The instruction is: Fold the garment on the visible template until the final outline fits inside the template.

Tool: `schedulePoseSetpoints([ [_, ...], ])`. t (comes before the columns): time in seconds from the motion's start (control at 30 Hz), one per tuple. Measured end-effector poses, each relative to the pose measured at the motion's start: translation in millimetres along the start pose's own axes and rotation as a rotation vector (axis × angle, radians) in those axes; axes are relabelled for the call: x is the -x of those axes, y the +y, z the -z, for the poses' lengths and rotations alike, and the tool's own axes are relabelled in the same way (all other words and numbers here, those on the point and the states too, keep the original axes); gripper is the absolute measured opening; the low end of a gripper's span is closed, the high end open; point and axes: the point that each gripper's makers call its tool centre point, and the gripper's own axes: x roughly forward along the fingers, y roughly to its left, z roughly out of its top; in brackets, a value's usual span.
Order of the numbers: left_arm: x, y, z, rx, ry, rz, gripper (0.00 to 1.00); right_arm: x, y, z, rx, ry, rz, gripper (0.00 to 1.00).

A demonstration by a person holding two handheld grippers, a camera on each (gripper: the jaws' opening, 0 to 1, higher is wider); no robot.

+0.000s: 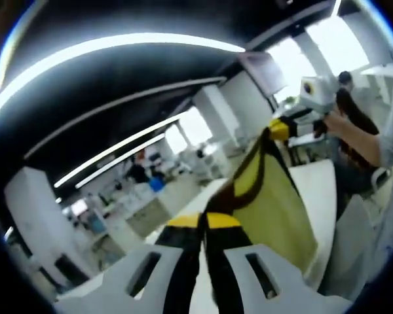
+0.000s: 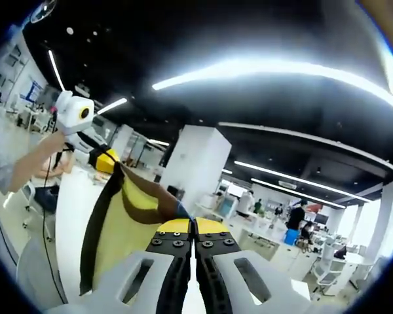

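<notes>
Left gripper (image 1: 204, 226): jaws pinched shut on the garment's dark hem.
Right gripper (image 2: 191, 230): jaws closed tight on the opposite edge.
Garment (image 1: 268, 196): yellow, thin, smooth fabric with dark trim, held aloft and stretched between both grippers, above the white table (image 1: 321, 190).
Step advice: keep the span taut and level, then lower squarely toward the table's far edge.
Template: cannot tell.

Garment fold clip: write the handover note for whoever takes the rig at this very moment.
Left gripper: shut on one edge of the garment.
Right gripper: shut on another edge of the garment.
The yellow, dark-trimmed garment hangs stretched between both grippers, lifted above the white table.
Done: garment picked up.
Left: the template cannot be made out from here; lay the garment down and fold to fit.
</notes>
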Motion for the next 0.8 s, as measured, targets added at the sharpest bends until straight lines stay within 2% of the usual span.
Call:
schedulePoseSetpoints([
  [0.5, 30, -19.1, -20.2, -0.005, -0.029, 0.006, 0.00, 26, 16, -18.4, 0.028, -0.011, -0.001, 0.01],
  [0.67, 35, -27.0, -18.5, 0.004, -0.028, 0.018, 0.00, 32, 21, -16.2, 0.025, -0.008, -0.006, 0.01],
  [0.8, 34, -33.1, -10.2, 0.016, -0.012, 0.031, 0.00, 35, 26, -8.4, 0.016, 0.003, -0.008, 0.01],
])
